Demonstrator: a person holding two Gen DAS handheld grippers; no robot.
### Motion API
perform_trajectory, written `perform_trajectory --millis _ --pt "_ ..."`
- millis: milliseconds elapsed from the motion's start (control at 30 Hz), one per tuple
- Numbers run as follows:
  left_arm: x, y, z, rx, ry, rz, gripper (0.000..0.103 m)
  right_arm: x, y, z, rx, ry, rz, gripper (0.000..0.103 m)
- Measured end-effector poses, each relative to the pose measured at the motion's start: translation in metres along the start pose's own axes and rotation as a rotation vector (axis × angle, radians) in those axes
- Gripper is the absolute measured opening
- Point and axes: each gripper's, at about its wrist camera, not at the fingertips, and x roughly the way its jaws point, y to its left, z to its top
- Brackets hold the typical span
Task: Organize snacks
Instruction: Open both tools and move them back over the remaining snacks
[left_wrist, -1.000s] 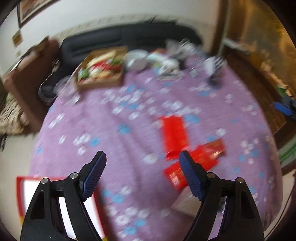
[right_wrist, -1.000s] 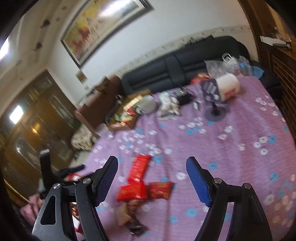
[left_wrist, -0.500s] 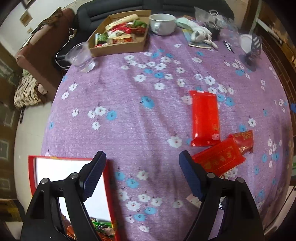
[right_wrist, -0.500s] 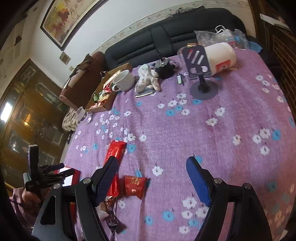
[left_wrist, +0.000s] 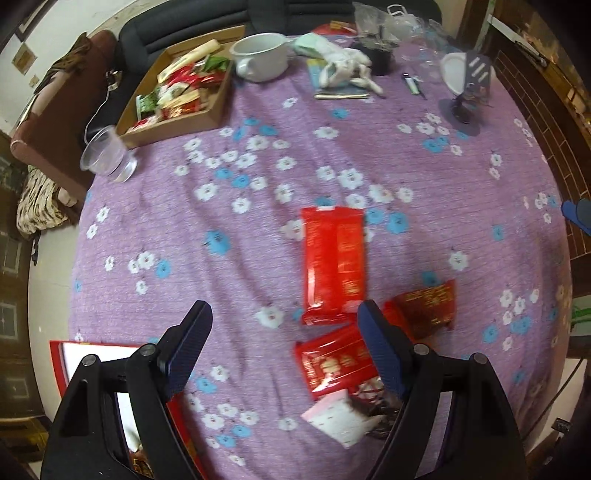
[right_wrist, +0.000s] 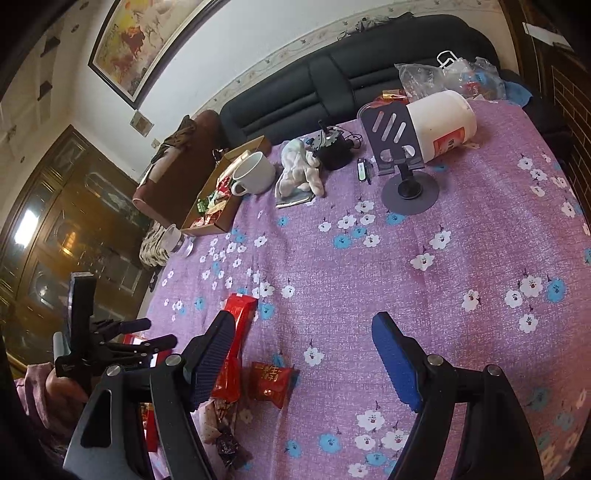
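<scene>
Black plastic hand-held gripper (left_wrist: 284, 345) frames, silver screws at pivots, dark blue ribbed fingers (right_wrist: 393, 360). Bare skin, pinkish sleeve on left hand (right_wrist: 55, 393).

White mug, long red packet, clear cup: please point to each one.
White mug (left_wrist: 264, 55): left wrist view, its side wall.
Long red packet (left_wrist: 334, 264): left wrist view, its middle.
Clear cup (left_wrist: 105, 155): left wrist view, its side.

A home living room is shown. A round table (right_wrist: 461, 236) is covered by a purple flowered cloth. At its far side a black sofa (right_wrist: 332, 85) is set against a white wall, where a framed painting (right_wrist: 136, 40) is hung. A dark wooden cabinet (right_wrist: 66, 221) with glass doors is seen at the left.
</scene>
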Motion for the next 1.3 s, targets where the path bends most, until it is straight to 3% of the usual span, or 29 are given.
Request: perform_trajectory --millis 367,1300 --pt "-0.015 -0.023 -0.006 0.056 -0.018 0.010 0.081 -0.027 -0.010 -0.006 0.030 -0.044 0.015 0.079" --pt "-0.017 -0.029 -0.019 0.060 -0.017 -0.008 0.081 -0.024 -0.004 -0.009 0.038 -0.041 0.018 0.079"
